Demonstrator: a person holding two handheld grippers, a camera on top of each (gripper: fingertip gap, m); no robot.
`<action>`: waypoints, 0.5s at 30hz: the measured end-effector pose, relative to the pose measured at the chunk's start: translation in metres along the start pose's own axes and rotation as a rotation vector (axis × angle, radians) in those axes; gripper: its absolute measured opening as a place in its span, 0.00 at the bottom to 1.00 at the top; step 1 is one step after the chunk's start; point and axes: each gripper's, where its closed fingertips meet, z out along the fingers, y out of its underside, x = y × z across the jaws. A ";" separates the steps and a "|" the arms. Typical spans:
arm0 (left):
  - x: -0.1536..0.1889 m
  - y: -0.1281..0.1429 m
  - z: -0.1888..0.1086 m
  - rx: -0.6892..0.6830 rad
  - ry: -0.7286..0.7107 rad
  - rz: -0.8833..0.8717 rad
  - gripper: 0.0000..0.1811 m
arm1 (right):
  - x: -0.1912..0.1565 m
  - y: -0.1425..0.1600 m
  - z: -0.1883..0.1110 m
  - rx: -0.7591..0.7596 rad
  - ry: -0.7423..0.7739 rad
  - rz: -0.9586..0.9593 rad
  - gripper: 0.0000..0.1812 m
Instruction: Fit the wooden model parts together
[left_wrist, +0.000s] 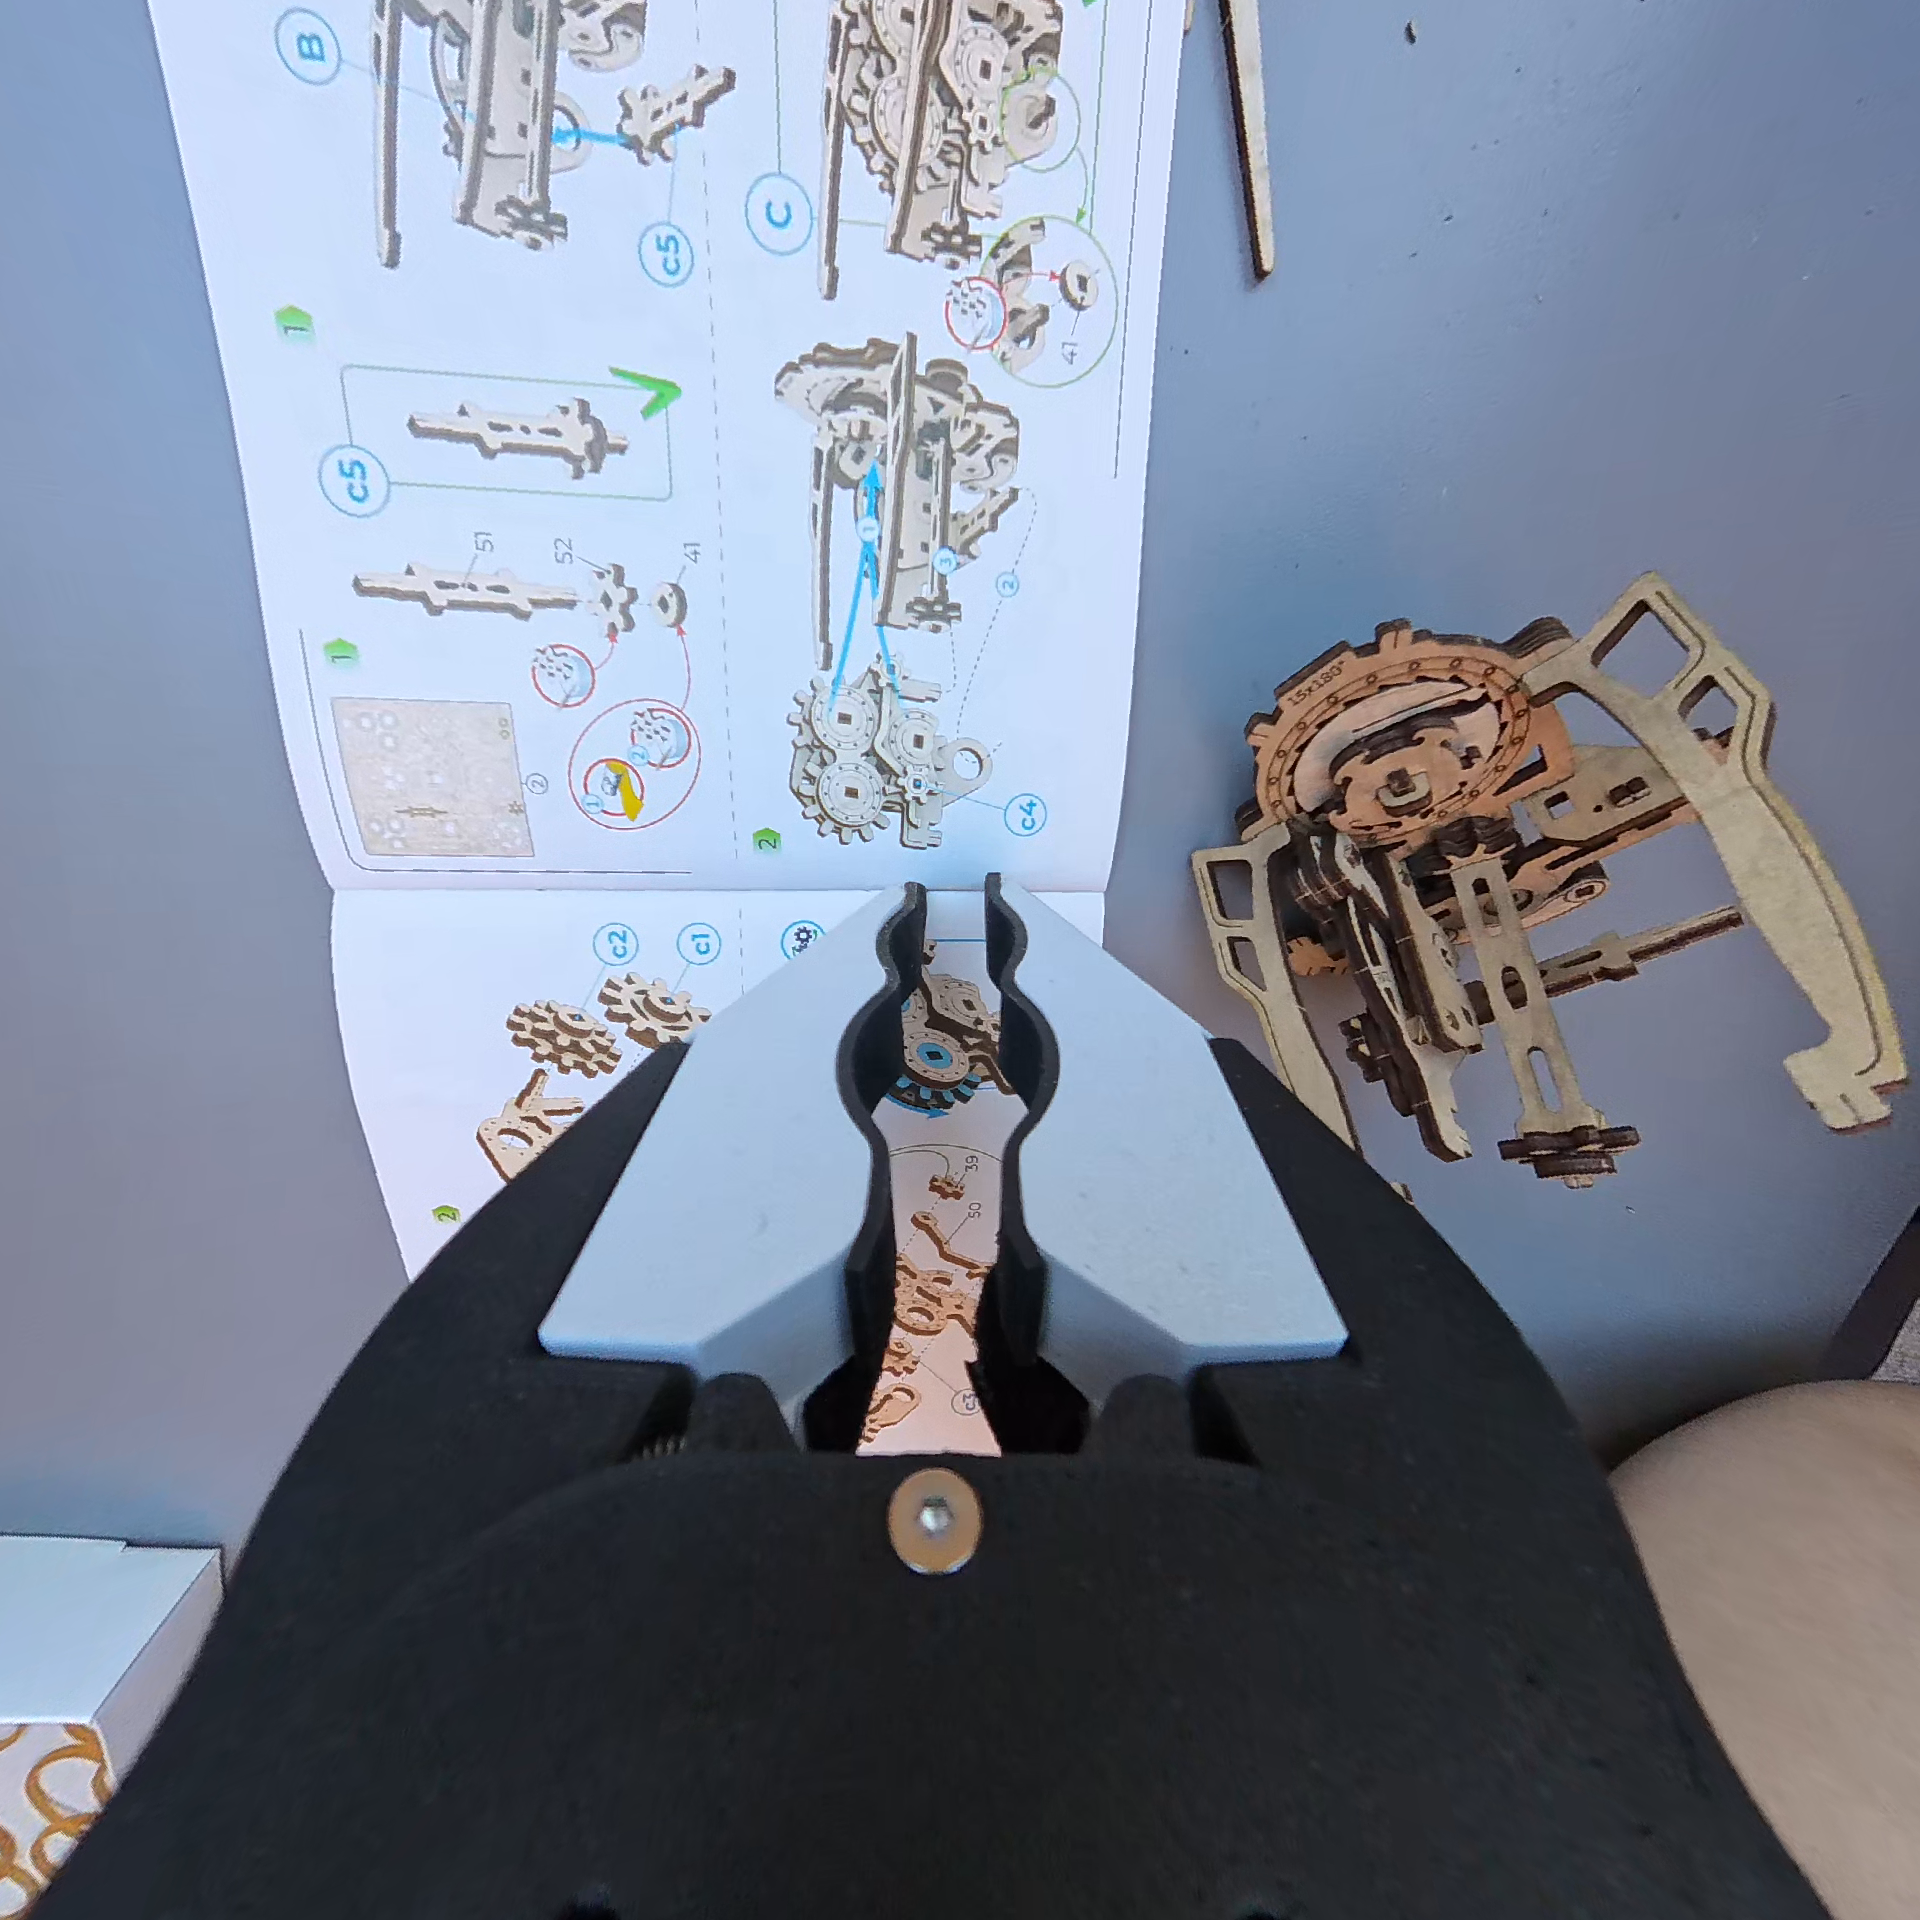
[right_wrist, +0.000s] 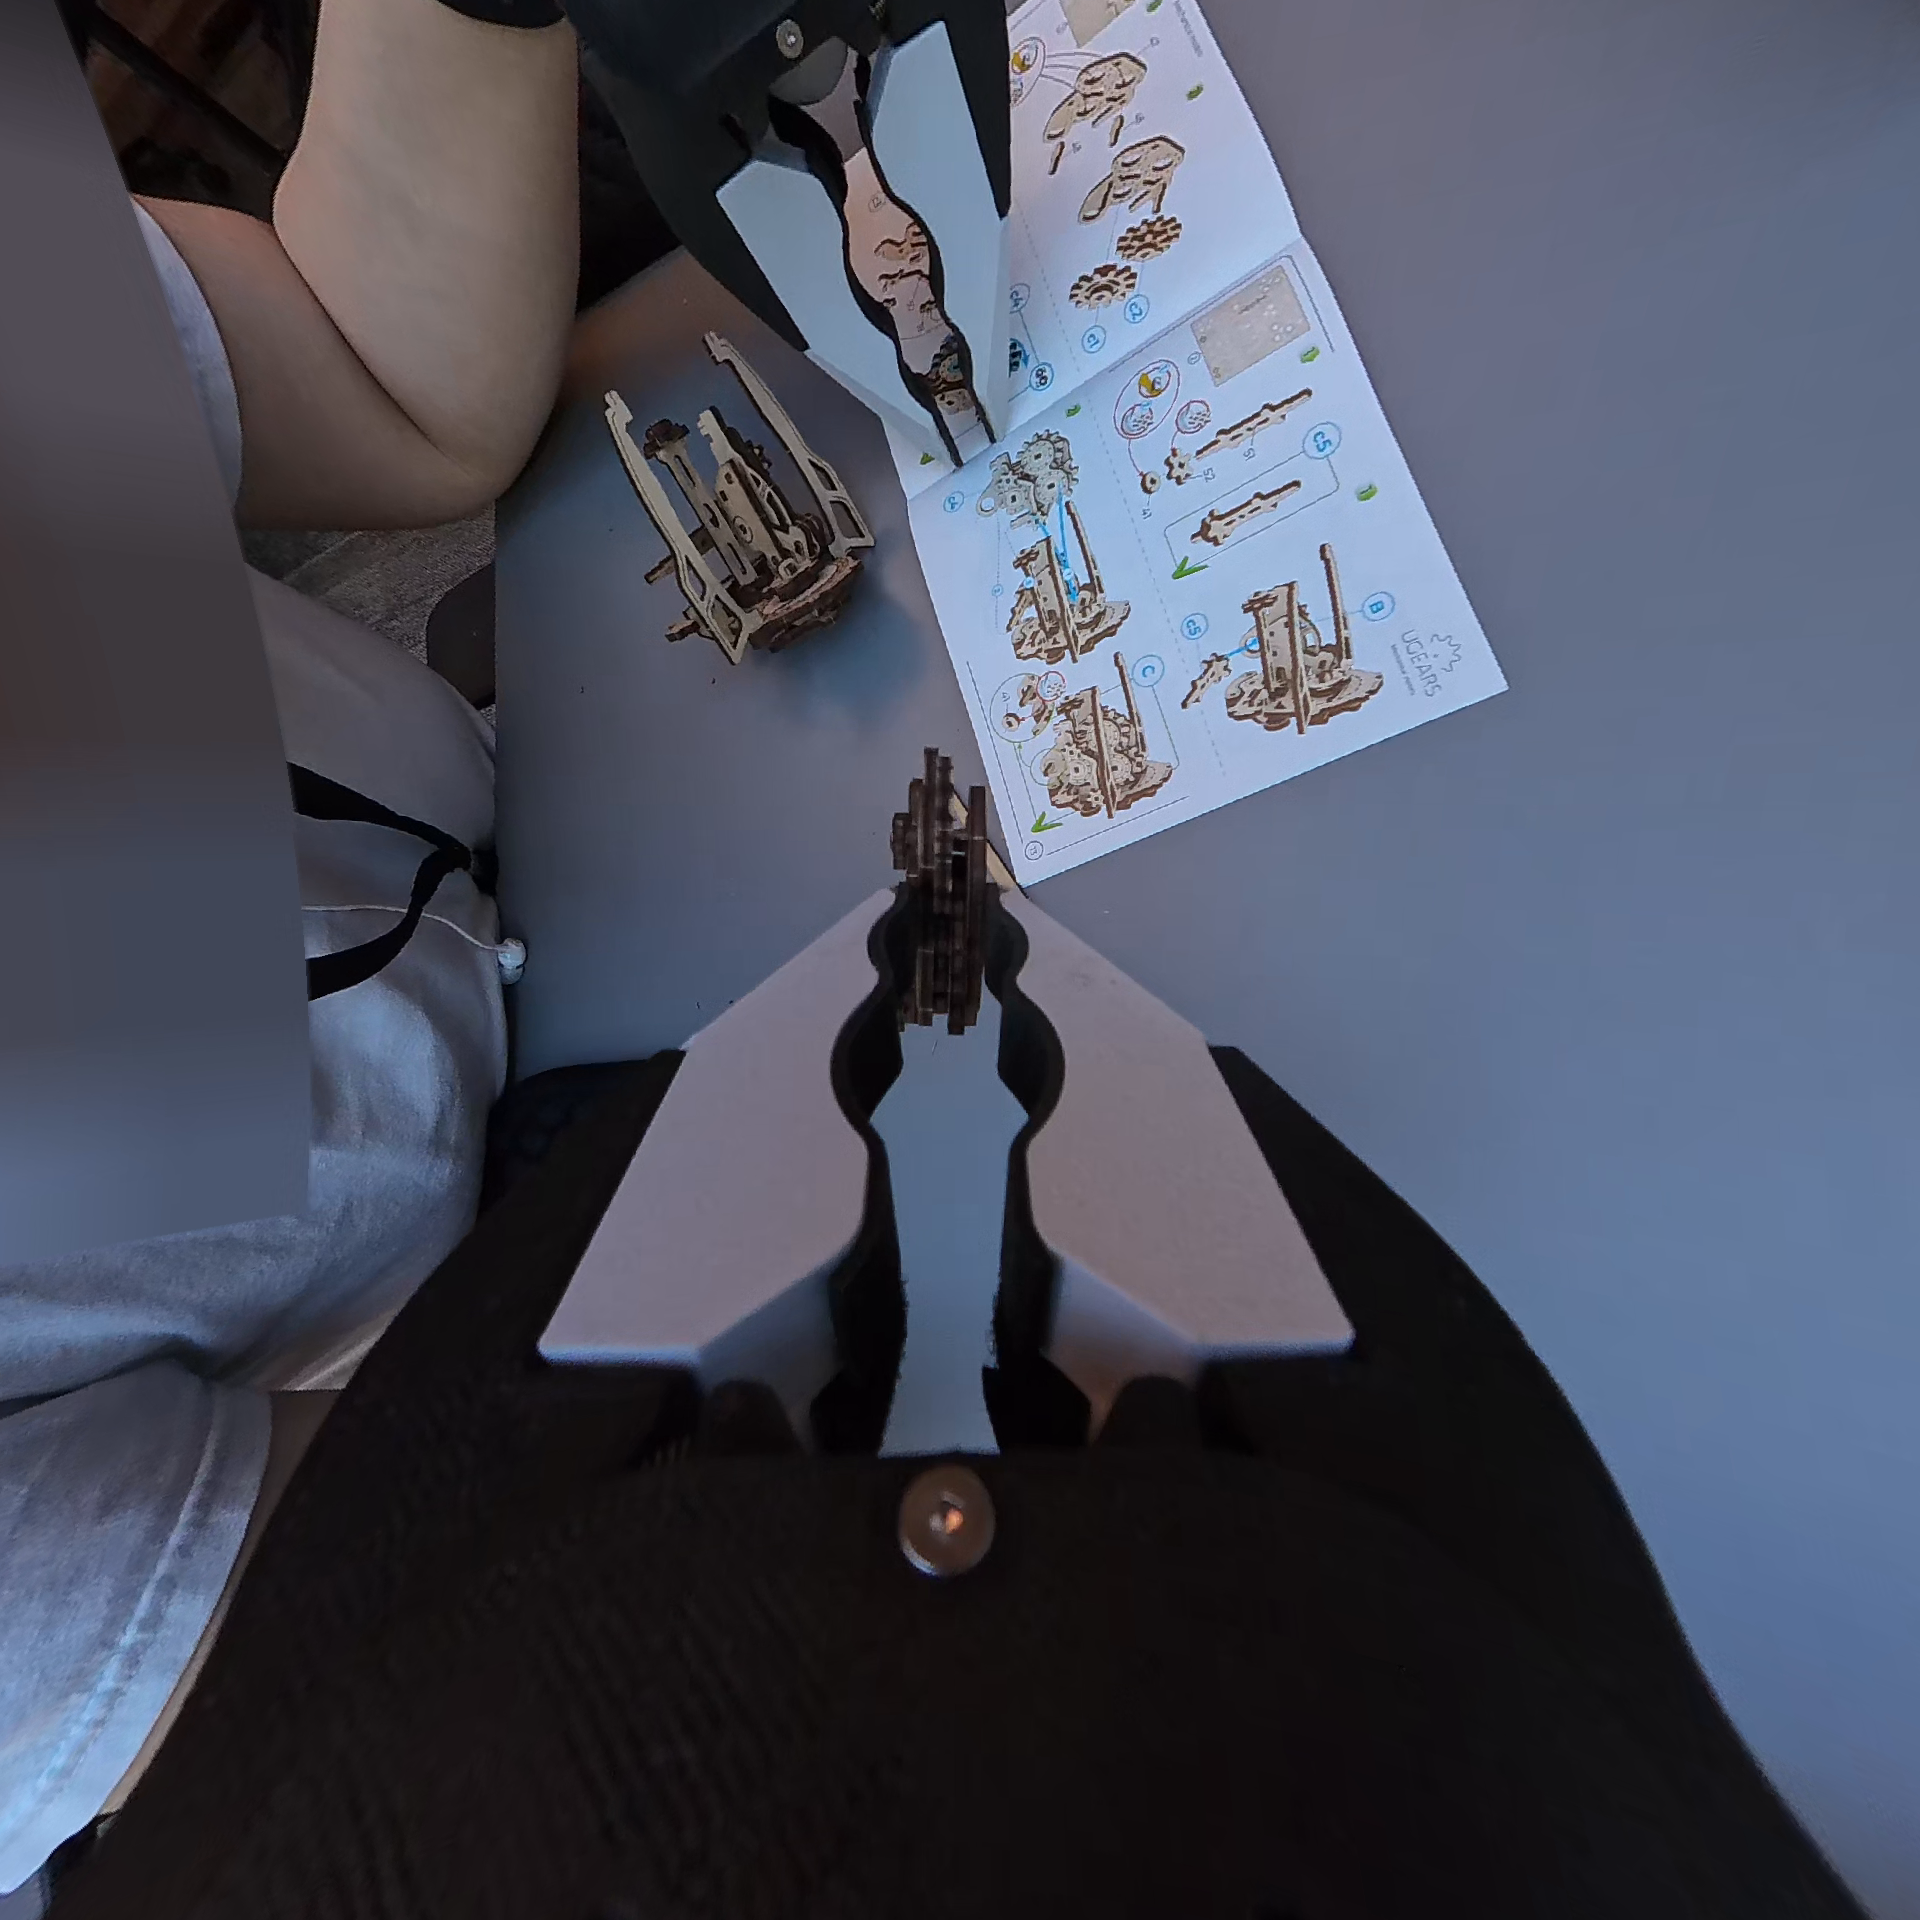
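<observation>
A dark layered wooden gear cluster (right_wrist: 940, 914) is clamped in the right gripper (right_wrist: 943, 904) at frame centre. The empty left gripper (left_wrist: 954, 888) is held narrowly parted over the white instruction sheet (left_wrist: 582, 582); the pale wooden model frame (left_wrist: 1538, 883) is seen at right.

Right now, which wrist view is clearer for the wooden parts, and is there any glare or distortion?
Left wrist view: bright, the wooden assembly sharp, edges bowed by the wide lens. Right wrist view: dimmer, the gear cluster between the fingers is dark and backlit; no glare.
</observation>
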 end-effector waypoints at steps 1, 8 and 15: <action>0.000 0.000 0.000 -0.001 -0.001 0.001 0.05 | 0.000 0.000 0.000 0.000 0.002 -0.001 0.06; 0.000 0.000 0.000 -0.005 -0.005 0.004 0.05 | 0.000 0.000 0.001 -0.002 -0.003 -0.001 0.06; 0.000 0.000 0.000 -0.006 -0.004 0.000 0.05 | 0.000 0.001 0.003 -0.013 -0.002 -0.003 0.06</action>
